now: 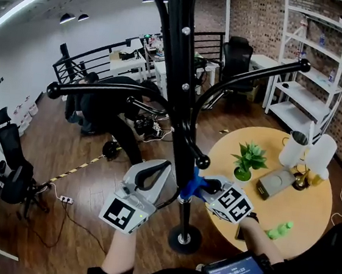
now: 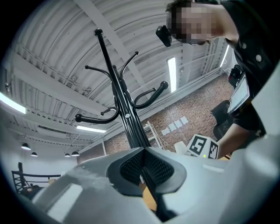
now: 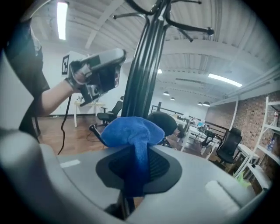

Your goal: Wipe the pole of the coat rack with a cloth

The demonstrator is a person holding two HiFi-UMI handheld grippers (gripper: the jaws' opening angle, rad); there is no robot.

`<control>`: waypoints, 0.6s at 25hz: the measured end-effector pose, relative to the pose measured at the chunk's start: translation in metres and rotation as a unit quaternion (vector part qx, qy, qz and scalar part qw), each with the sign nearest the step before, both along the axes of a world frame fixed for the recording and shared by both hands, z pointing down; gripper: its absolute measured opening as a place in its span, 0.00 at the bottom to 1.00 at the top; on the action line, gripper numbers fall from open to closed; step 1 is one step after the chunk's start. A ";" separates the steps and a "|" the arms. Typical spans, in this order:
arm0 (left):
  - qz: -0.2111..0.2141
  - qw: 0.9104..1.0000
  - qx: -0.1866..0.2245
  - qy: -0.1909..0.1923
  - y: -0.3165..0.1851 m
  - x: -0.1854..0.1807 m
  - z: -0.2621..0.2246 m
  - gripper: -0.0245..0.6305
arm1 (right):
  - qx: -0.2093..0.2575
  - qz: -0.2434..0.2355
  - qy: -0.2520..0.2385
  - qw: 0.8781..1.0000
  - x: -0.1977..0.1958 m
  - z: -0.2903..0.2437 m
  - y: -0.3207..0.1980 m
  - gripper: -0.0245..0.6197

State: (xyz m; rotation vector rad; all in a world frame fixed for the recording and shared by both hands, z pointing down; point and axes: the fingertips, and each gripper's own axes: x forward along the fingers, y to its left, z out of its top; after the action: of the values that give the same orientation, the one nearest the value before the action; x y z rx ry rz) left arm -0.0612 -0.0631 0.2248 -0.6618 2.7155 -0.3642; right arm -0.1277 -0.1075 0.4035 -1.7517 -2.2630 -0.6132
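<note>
The black coat rack pole (image 1: 184, 104) rises through the middle of the head view from a round base (image 1: 184, 239). A blue cloth (image 1: 192, 188) is pressed against the pole's lower part, and my right gripper (image 1: 206, 186) is shut on it from the right. In the right gripper view the cloth (image 3: 130, 131) bunches over the jaws with the pole (image 3: 146, 74) just behind it. My left gripper (image 1: 162, 169) sits close to the pole's left side. Its pads (image 2: 131, 164) meet with nothing between them, and the pole (image 2: 124, 113) stands beyond the tips.
A round wooden table (image 1: 298, 206) is at the right with a potted plant (image 1: 248, 160), a white jug (image 1: 293, 148) and a green item (image 1: 280, 229). White shelving (image 1: 313, 70) stands behind it. An office chair (image 1: 11, 167) and a power strip (image 1: 66, 199) lie left.
</note>
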 end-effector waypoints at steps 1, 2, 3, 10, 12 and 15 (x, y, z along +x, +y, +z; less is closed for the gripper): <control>-0.005 1.000 -0.002 -0.001 0.003 0.000 -0.001 0.04 | -0.025 0.002 0.000 1.000 -0.002 -0.016 0.001 0.11; -0.008 1.000 -0.003 -0.001 0.006 0.001 -0.003 0.04 | -0.058 0.002 0.000 0.998 -0.003 -0.037 0.000 0.11; -0.010 1.000 -0.004 -0.002 0.009 0.002 -0.004 0.04 | -0.096 0.001 0.000 0.995 -0.004 -0.063 0.000 0.11; -0.013 0.999 -0.014 -0.028 0.011 0.009 -0.022 0.04 | -0.258 -0.041 -0.095 0.961 0.000 -0.244 -0.003 0.11; -0.012 0.999 -0.014 -0.039 0.009 0.012 -0.029 0.04 | -0.291 -0.043 -0.101 0.950 0.000 -0.277 -0.008 0.11; -0.013 0.998 -0.020 -0.051 0.007 0.013 -0.034 0.04 | -0.336 -0.030 -0.119 0.934 0.002 -0.311 -0.020 0.11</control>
State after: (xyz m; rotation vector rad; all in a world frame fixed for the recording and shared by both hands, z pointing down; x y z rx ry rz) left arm -0.0480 -0.0557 0.1905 -0.6022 2.6288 -0.4461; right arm -0.1254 -0.1278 0.0929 -2.1312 -2.8261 -0.0372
